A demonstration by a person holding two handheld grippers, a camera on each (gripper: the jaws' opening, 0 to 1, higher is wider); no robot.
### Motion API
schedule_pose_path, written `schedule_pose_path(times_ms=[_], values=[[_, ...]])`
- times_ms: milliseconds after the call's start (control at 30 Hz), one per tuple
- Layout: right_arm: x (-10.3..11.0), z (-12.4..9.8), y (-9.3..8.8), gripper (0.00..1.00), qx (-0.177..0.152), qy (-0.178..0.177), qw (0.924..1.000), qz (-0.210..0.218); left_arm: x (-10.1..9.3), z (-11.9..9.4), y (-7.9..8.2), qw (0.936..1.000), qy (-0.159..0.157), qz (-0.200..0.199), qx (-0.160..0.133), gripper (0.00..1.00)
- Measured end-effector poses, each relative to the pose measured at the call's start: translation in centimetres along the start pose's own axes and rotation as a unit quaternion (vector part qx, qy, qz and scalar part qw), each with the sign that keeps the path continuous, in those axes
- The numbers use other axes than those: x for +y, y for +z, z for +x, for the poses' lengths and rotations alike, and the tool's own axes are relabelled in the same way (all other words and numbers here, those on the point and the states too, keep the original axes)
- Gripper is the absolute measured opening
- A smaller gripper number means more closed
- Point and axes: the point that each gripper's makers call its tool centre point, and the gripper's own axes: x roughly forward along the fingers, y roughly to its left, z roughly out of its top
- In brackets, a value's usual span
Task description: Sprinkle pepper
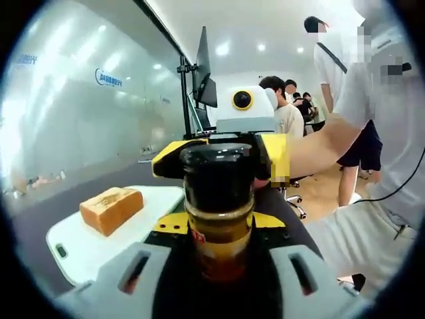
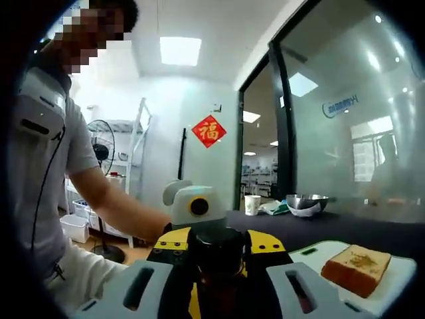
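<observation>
A glass-walled office surrounded a dark tabletop (image 1: 40, 229), where bread (image 1: 111, 209) sat mid-board on a white cutting board (image 1: 80, 249). The left gripper (image 1: 216, 266) clamped the pepper jar (image 1: 219, 226)'s body; the right gripper (image 2: 216, 282) clenched its black cap (image 2: 218, 244). Rigid, probably slippery glass: hold the waist.

You are working under bright ceiling panels (image 2: 180, 50) that are blowing out white and glaring off the glass wall (image 1: 80, 113). The fisheye is bending edges, and the near pepper bottle (image 1: 219, 212) is blurring.
</observation>
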Motion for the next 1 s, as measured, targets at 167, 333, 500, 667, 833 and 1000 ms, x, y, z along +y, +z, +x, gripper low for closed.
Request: schedule_pose_path(times_ms=[167, 333, 500, 667, 833, 1000], values=[[-0.2, 0.2, 0.0, 0.24, 0.006, -0.009, 0.9997, 0.021, 0.1, -0.1, -0.1, 1.0000, 0.002, -0.002, 0.001, 0.22], [-0.4, 0.0, 0.7, 0.23, -0.005, -0.008, 0.9975, 0.071, 0.0, 0.0, -0.1, 1.0000, 0.002, -0.003, 0.000, 0.22], [-0.4, 0.0, 0.8, 0.24, -0.011, -0.013, 0.9927, 0.120, 0.1, 0.0, -0.2, 1.0000, 0.004, -0.004, 0.002, 0.22], [-0.5, -0.1, 1.0, 0.26, -0.010, -0.026, 0.9789, 0.202, -0.2, 0.0, -0.2, 1.0000, 0.004, -0.003, 0.002, 0.22], [-1.0, -0.2, 0.9, 0.28, 0.003, -0.033, 0.9577, 0.286, -0.3, 0.1, 0.0, 1.0000, 0.005, 0.004, 0.002, 0.22], [-1.0, -0.3, 1.1, 0.30, -0.004, -0.040, 0.9198, 0.390, -1.5, 0.6, 0.5, 0.9999, 0.005, 0.013, 0.003, 0.22]])
